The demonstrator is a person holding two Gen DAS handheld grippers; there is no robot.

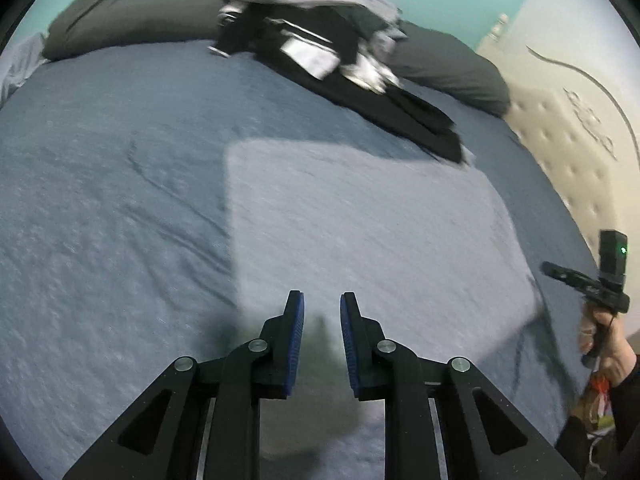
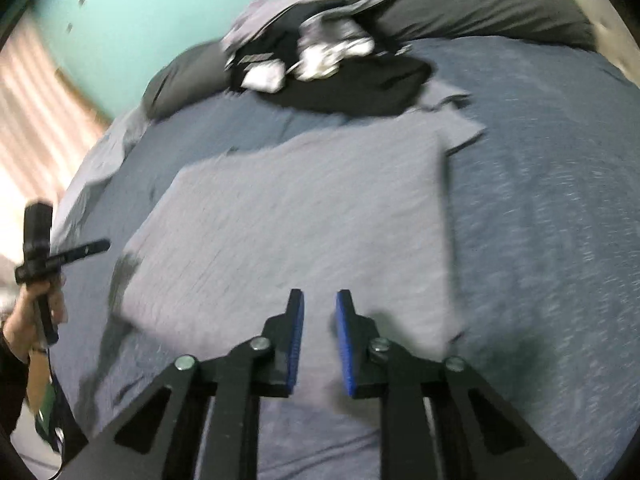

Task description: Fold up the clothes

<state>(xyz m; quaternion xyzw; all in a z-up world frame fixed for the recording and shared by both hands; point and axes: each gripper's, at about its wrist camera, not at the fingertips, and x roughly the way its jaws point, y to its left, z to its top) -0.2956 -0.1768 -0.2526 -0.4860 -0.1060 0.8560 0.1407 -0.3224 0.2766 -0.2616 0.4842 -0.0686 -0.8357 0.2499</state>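
Folded grey garment (image 1: 360,216) flat on bed (image 1: 100,200), left gripper (image 1: 322,304) and right gripper (image 2: 319,302) parted, empty.

A blue-grey bedspread (image 1: 100,200) covers the bed, dark pillows (image 1: 132,12) against a teal wall (image 2: 132,20), apparently beside striped curtains (image 2: 36,120).

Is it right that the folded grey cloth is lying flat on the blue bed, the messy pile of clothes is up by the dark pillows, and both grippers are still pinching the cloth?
Not quite. Neither gripper pinches the folded grey cloth. The left gripper and right gripper each show an empty gap between their pads, seen in each wrist view. The cloth does lie flat on the blue bed, and the messy pile sits by the dark pillows.
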